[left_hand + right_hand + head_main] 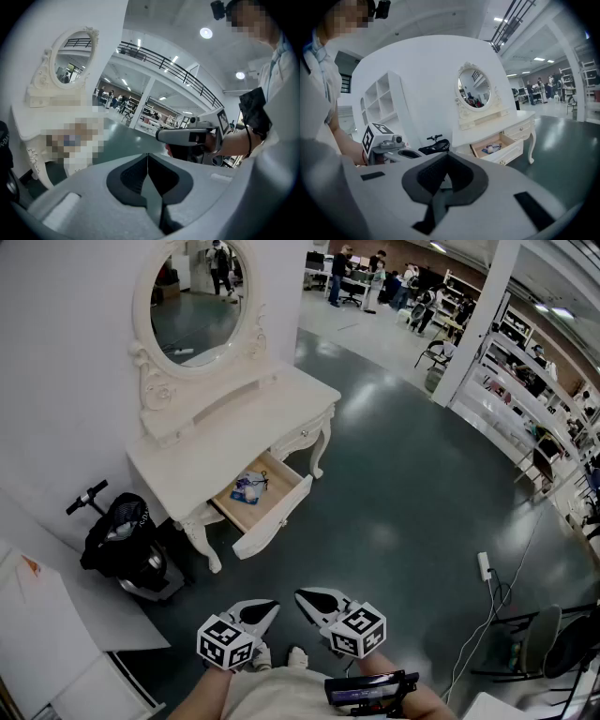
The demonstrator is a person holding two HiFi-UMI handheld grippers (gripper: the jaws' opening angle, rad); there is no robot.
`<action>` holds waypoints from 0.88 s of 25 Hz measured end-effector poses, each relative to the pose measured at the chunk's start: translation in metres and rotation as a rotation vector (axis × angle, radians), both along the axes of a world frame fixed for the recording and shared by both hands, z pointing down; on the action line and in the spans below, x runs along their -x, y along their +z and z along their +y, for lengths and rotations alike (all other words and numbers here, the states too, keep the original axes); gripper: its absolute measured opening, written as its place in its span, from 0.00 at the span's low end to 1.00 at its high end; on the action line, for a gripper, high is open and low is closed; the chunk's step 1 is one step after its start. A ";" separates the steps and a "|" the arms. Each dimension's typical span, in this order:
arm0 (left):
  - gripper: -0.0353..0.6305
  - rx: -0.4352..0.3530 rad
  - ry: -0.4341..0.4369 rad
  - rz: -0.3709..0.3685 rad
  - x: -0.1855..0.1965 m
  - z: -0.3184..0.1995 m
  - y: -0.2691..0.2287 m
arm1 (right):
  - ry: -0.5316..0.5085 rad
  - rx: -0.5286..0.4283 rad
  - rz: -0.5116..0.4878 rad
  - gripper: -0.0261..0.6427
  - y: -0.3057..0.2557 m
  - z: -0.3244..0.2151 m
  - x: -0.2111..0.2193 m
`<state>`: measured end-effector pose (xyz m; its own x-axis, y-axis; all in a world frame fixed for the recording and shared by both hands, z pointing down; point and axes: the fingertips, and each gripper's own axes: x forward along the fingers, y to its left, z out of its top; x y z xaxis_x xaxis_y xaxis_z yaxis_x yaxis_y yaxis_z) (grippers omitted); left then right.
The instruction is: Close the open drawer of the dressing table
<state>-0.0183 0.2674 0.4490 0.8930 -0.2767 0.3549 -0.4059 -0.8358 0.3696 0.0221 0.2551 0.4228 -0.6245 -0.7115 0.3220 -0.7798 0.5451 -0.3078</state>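
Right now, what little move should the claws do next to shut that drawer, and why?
Probably carry both forward toward the white wooden drawer. It hangs open from the white carved dressing table, while the left claw and right claw sit shut, well short of its front.

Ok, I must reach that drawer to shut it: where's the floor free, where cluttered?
Bare floor stretches from the left gripper and right gripper to the drawer front, and right of the dressing table. Crowded left of it: a black scooter, then white boards.
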 end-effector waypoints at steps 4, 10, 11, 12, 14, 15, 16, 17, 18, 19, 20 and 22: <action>0.07 -0.002 0.000 0.001 -0.004 -0.003 0.000 | 0.006 -0.002 -0.005 0.06 -0.001 -0.004 -0.006; 0.07 -0.002 -0.004 0.003 -0.011 -0.007 -0.002 | 0.007 -0.005 -0.005 0.06 -0.004 -0.008 -0.014; 0.07 -0.001 -0.004 0.003 -0.013 -0.007 -0.002 | 0.006 -0.007 -0.009 0.06 -0.004 -0.008 -0.015; 0.07 0.001 -0.005 0.003 -0.013 -0.007 -0.002 | 0.005 -0.009 -0.020 0.06 -0.005 -0.008 -0.015; 0.07 0.004 -0.007 0.003 -0.015 -0.007 -0.001 | 0.010 -0.007 -0.066 0.06 -0.007 -0.008 -0.017; 0.07 0.006 -0.008 0.003 -0.016 -0.007 0.000 | 0.015 -0.002 -0.091 0.06 -0.007 -0.009 -0.019; 0.07 0.007 -0.009 0.004 -0.017 -0.007 0.000 | 0.019 0.003 -0.104 0.06 -0.007 -0.009 -0.021; 0.07 0.007 -0.010 0.004 -0.018 -0.007 0.000 | 0.020 0.007 -0.103 0.06 -0.006 -0.009 -0.023; 0.07 0.008 -0.011 0.004 -0.019 -0.007 0.000 | 0.019 0.008 -0.094 0.06 -0.004 -0.008 -0.025; 0.07 0.008 -0.012 0.003 -0.020 -0.007 0.000 | 0.017 0.009 -0.083 0.06 -0.003 -0.008 -0.026; 0.07 0.009 -0.014 0.002 -0.021 -0.007 0.001 | 0.016 0.010 -0.076 0.06 -0.002 -0.007 -0.028; 0.07 0.011 -0.022 -0.002 -0.023 -0.008 0.002 | 0.018 0.014 -0.072 0.06 0.000 -0.007 -0.033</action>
<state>0.0045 0.2596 0.4511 0.8862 -0.2923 0.3594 -0.4247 -0.8226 0.3780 0.0548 0.2481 0.4232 -0.6338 -0.7186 0.2862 -0.7647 0.5267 -0.3712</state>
